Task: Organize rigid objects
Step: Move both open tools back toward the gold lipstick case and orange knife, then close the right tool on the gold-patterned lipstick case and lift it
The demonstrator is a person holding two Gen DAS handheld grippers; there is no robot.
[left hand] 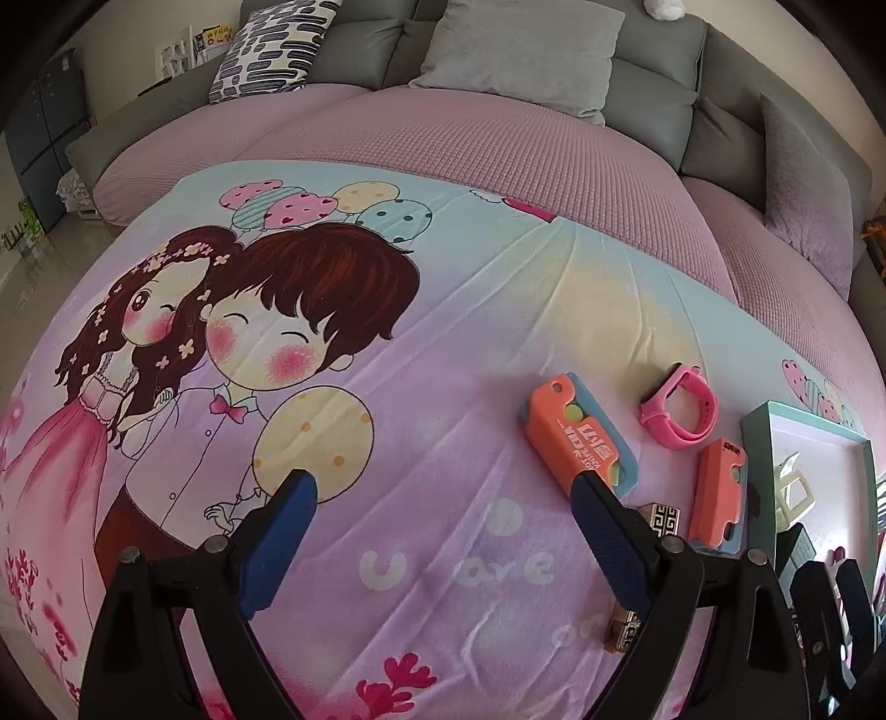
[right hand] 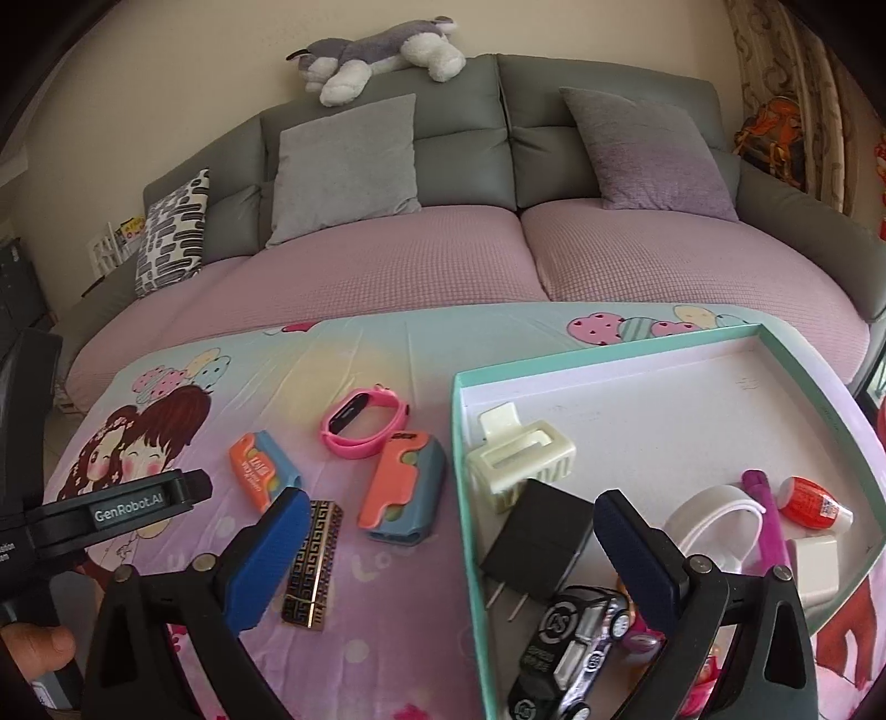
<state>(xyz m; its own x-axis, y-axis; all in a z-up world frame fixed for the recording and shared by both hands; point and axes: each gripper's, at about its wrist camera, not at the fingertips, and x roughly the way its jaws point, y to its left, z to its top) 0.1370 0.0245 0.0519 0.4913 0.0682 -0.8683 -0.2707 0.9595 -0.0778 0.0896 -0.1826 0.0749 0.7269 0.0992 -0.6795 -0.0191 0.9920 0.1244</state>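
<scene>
On the cartoon-print cloth lie a pink watch band point(right hand: 362, 423) point(left hand: 680, 407), two orange-and-blue cases point(right hand: 264, 468) point(right hand: 403, 490) point(left hand: 576, 435) point(left hand: 717, 495), and a black-and-gold patterned lighter point(right hand: 313, 565) point(left hand: 662, 518). A teal-rimmed tray point(right hand: 465, 498) point(left hand: 756, 443) holds a cream hair claw point(right hand: 518, 457), a black plug adapter point(right hand: 534, 545), a toy car point(right hand: 576, 642) and other small items. My left gripper point(left hand: 443, 493) is open and empty, left of the loose items. My right gripper point(right hand: 448, 512) is open and empty over the tray's left rim.
A grey sofa with pink seat covers point(right hand: 421, 260) and several cushions stands behind the cloth. A plush dog point(right hand: 382, 52) lies on the sofa back. The tray also holds a white ring, a purple stick, a small red bottle point(right hand: 811, 501) and a white cube.
</scene>
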